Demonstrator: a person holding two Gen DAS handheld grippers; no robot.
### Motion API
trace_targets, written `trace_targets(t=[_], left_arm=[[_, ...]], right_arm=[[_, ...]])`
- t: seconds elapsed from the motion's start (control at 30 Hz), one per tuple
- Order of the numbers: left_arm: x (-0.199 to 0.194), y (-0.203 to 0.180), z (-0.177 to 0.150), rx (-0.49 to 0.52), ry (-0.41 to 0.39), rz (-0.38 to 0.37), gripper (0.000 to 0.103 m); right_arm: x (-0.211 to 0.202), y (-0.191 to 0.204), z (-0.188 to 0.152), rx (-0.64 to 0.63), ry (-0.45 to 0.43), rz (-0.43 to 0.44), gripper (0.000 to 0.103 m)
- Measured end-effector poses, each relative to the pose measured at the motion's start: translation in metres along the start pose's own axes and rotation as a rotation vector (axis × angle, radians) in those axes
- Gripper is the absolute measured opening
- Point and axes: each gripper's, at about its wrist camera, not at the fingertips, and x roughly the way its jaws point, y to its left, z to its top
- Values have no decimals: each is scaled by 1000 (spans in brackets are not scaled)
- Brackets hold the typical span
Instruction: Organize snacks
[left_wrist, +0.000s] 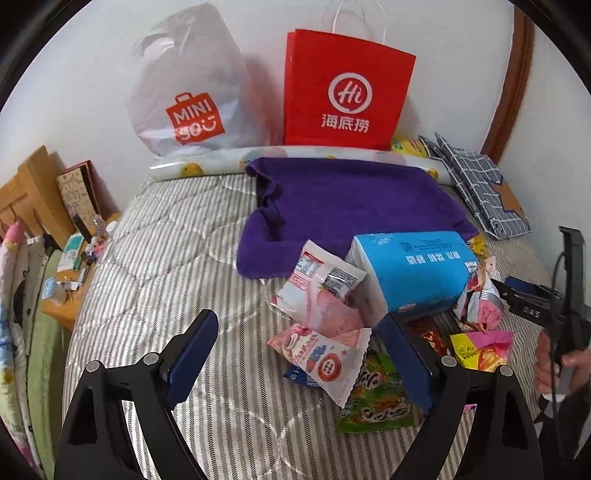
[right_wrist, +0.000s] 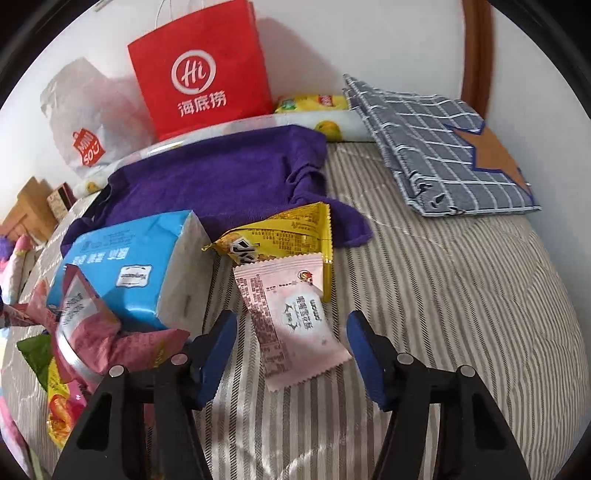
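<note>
We look down a steep slant over the bed's grey-and-white striped quilt (right_wrist: 461, 295), both tools tilted forward and downward toward the heap of snacks.

Largest on the quilt is the purple terry towel (left_wrist: 354, 199), spread flat near the far wall, where the red paper carrier bag with a white "Hi" logo (left_wrist: 345, 88) and the white plastic shopping bag with an orange logo (left_wrist: 188, 96) stand upright. A folded grey checked cloth (right_wrist: 436, 147) lies well apart to the right.

Next comes the blue soft pack of tissues (left_wrist: 410, 273), lying on its side with snack packets crowding its near edge.

Our left gripper (left_wrist: 299, 365) hangs over the pile with its blue pads spread wide and nothing clamped. Between them lies a pink-and-white sealed snack packet with a round red stamp (left_wrist: 325, 360), its long axis running from upper left to lower right, over a green crinkly snack bag (left_wrist: 376, 395). Whether the right pad touches the pile, we cannot tell.

Our right gripper (right_wrist: 291, 354) sits lower, jaws roughly half open and not pressing anything. The pale pink rectangular snack sachet with printed text (right_wrist: 291, 321) lies flat on the quilt between the pads, long axis running from far left to near right, its near end inside the gap. A yellow foil snack packet (right_wrist: 284, 236) lies just behind it, tucked partly under its far end.

At the right edge of the left view, a hand (left_wrist: 557, 365) grips the other tool's handle.
</note>
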Motion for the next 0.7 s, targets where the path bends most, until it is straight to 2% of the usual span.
trace_targets(t=[0.07, 0.1, 0.13, 0.17, 0.23, 0.37, 0.6, 0.7], left_arm=[[4, 2, 0, -8, 13, -3, 90], [7, 3, 0, -16, 21, -1, 90], [9, 4, -1, -25, 29, -3, 90], [12, 5, -1, -32, 39, -12, 90], [17, 7, -3, -41, 60, -37, 90], [27, 3, -6, -23, 95, -37, 90], [21, -1, -16, 17, 102, -53, 90], [22, 4, -19, -6, 93, -61, 90]], right_arm=[[9, -2, 2, -7, 13, 5, 60], [13, -3, 2, -5, 23, 12, 56], [15, -4, 3, -5, 29, 21, 48], [18, -5, 2, -8, 36, 34, 47], [18, -5, 0, -22, 31, 33, 38], [8, -7, -5, -24, 13, 25, 34], [-15, -12, -17, 8, -22, 17, 29], [-20, -11, -23, 17, -19, 3, 21]])
